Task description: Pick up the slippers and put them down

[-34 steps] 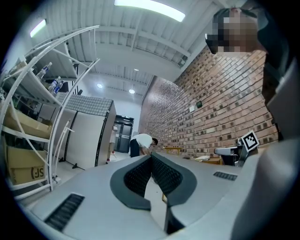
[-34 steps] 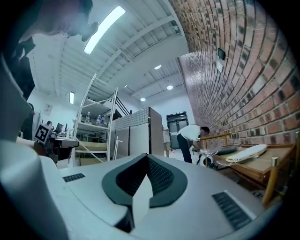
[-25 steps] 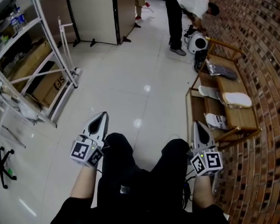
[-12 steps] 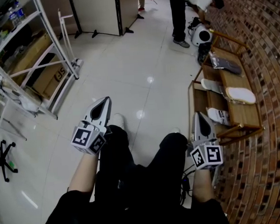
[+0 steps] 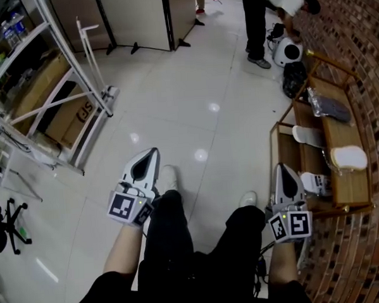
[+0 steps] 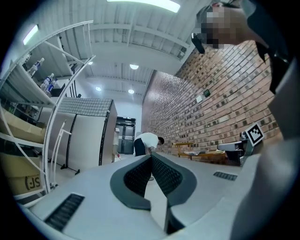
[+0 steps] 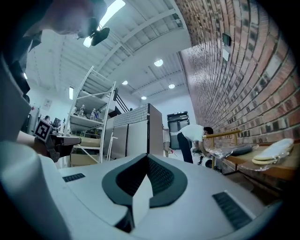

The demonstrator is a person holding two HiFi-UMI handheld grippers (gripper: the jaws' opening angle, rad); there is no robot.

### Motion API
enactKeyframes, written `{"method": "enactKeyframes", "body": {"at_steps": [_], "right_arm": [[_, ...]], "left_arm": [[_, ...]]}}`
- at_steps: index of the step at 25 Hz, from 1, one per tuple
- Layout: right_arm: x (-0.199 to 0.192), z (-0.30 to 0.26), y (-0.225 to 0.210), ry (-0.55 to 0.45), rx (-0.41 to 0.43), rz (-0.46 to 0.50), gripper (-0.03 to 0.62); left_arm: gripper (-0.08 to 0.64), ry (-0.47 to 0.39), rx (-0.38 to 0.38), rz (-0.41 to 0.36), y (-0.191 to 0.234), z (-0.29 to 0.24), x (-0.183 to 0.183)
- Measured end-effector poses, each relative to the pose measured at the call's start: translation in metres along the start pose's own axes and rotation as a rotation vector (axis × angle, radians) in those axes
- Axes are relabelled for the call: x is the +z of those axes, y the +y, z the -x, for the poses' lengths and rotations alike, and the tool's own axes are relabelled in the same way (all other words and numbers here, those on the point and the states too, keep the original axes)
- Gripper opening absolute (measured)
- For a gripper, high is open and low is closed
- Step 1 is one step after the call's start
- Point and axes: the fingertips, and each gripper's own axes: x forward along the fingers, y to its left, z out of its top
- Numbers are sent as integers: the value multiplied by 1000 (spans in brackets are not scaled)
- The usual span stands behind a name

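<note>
Two grippers: left gripper (image 5: 153, 151) closed, empty; right gripper (image 5: 281, 168) closed, empty; slippers (image 5: 348, 157) on rack (image 5: 339, 133)

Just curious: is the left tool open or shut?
Shut: the left tool shows both jaws meeting at the tip, nothing between them.

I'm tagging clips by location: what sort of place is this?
Probably an indoor workshop or storage space: a brick wall, white metal shelving holding cardboard boxes, a glossy tiled floor, and a low wooden rack of slippers.
</note>
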Motion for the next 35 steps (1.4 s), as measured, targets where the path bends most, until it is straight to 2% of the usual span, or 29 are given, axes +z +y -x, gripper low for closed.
{"method": "enactKeyframes", "body": {"at_steps": [6, 14, 20, 23, 27, 35], "right_arm": [[2, -31, -12, 6, -18, -5, 8], [17, -77, -48, -18, -65, 4, 8], [21, -92, -68, -30, -119, 4, 9], [21, -92, -80, -15, -151, 11, 8], [27, -85, -100, -21, -214, 17, 9], [46, -54, -120, -54, -352, 39, 9]], "left_arm": [[0, -26, 12, 42, 28, -37, 0], [0, -27, -59, 26, 37, -110, 2], [0, -32, -115, 77, 38, -163, 2], [0, -22, -154, 111, 31, -184, -1], [0, -24, -214, 121, 17, -214, 2], [0, -25, -396, 134, -32, -265, 7]]}}
